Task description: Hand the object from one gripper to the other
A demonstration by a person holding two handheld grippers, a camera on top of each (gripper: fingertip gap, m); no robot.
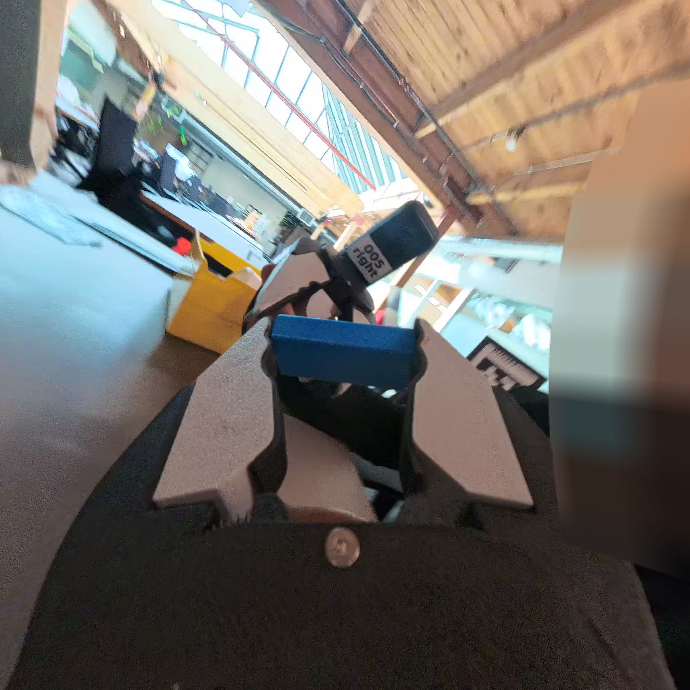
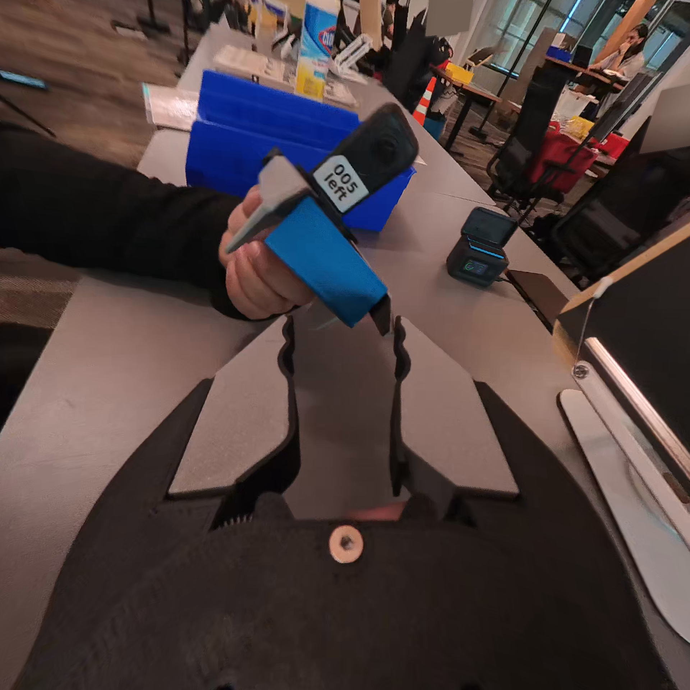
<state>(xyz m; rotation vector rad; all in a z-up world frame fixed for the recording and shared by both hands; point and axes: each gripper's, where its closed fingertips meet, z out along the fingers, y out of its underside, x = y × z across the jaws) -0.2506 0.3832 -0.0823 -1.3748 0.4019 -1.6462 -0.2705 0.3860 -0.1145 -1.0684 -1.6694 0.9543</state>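
Ok, left wrist view first: left gripper (image 1: 343, 351) pinches a blue rectangular block (image 1: 343, 349) crosswise at the fingertips, both fingers (image 1: 231, 403) pressed on the block's short ends. Block is held up in the air, cam tilted up toward a wooden ceiling w/ skylight windows (image 1: 283, 74). Right gripper (image 1: 298, 283) shows just behind the block, w/ its black camera (image 1: 403, 231) carrying a white sticker; its jaw state not readable from this angle. Yellow bin (image 1: 213, 302) sits on the grey table (image 1: 74, 298) at left. Big mosaic patch on the right side.

Right wrist view: right gripper (image 2: 343, 336) is spread wide, nothing between the fingers (image 2: 242, 422), tips just below the block's lower end, not gripping it. Block (image 2: 325, 269) is clamped in left gripper (image 2: 317, 261), held by a hand (image 2: 254, 276) in a black sleeve, above the table (image 2: 112, 354). Blue bin (image 2: 261, 127) behind it, small black charger box w/ screen (image 2: 478, 254) to the right, wipes canister (image 2: 317, 44) farther back. Monitor edge (image 2: 634, 336) at far right.
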